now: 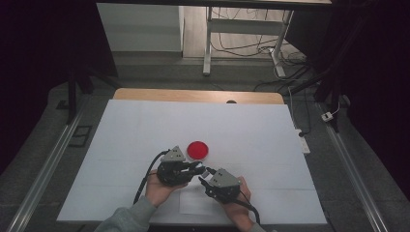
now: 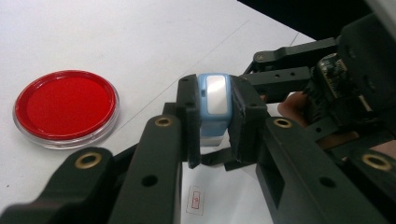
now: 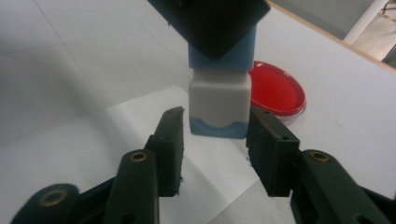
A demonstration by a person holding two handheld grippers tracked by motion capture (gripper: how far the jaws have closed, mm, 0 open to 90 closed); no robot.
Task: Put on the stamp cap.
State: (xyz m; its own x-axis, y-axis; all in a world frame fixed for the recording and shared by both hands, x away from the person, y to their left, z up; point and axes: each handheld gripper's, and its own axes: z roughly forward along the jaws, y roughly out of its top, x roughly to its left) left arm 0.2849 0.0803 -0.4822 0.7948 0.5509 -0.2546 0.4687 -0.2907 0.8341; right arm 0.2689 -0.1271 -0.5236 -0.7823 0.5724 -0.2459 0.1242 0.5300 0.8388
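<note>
— Near the table's front edge, at about six o'clock from the red dish, what has the left gripper got?

— A small blue-and-white block with a silver panel on its top (a stamp, by my guess, though I can't be sure). Its jaws are clamped on the blue upper part, and the block hangs above a sheet of paper lying on the white table.

— And the right gripper?

— Its jaws stand apart, one on each side of the block's white lower section. In the right gripper view I see a gap on the left side; on the right I can't tell whether pad and block touch.

— So the step in hand is taking hold of that white part?

— That's how I read it, perhaps to pull it off as a cap. To do it well, I'd centre the jaws so both pads meet the white section squarely, below the blue seam, then close evenly. The left gripper should hold firm without twisting, so any pull runs straight along the block's axis.

— Any risk?

— Gripping too near the bottom rim, where the pads could slip off.
</note>
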